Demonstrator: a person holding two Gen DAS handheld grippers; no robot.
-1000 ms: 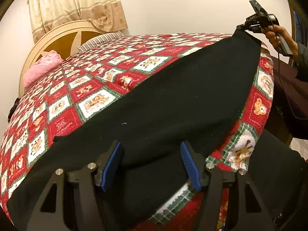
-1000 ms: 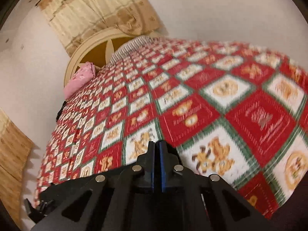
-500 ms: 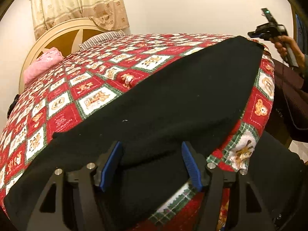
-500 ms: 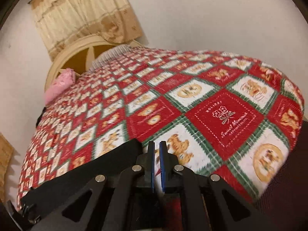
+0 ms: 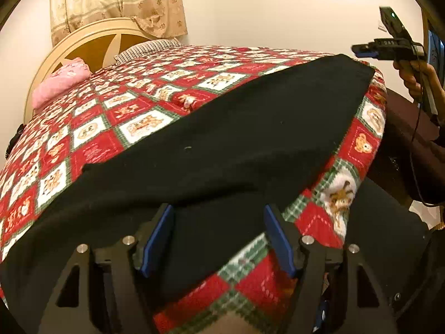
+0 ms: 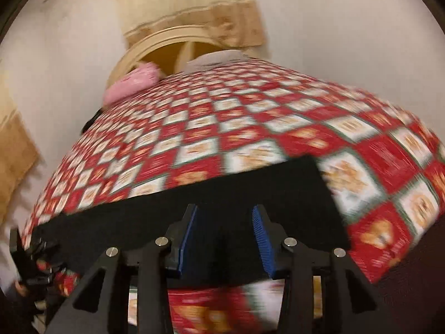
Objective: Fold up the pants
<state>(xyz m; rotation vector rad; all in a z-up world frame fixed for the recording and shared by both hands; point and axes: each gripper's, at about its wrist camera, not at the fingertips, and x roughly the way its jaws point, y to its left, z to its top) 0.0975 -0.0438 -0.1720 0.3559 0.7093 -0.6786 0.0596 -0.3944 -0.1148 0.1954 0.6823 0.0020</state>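
Observation:
Black pants (image 5: 236,139) lie stretched flat along the near edge of a bed with a red and white patchwork quilt (image 5: 139,122). My left gripper (image 5: 218,231) is open just above the near end of the pants, holding nothing. My right gripper (image 6: 225,235) is open over the other end of the pants (image 6: 194,206), holding nothing. In the left wrist view the right gripper (image 5: 370,51) is lifted clear of the far corner of the pants, held by a hand. The right wrist view is blurred by motion.
A pink pillow (image 5: 61,83) and a striped pillow (image 5: 147,48) lie at the cream headboard (image 5: 91,39). Curtains (image 5: 116,0) hang behind. A dark wooden piece of furniture (image 5: 411,139) stands right of the bed. The quilt's edge (image 5: 339,194) drops off near me.
My right gripper opened, let go of the far end of the pants and lifted away. The pants now lie flat on the quilt. My left gripper stayed open and barely moved.

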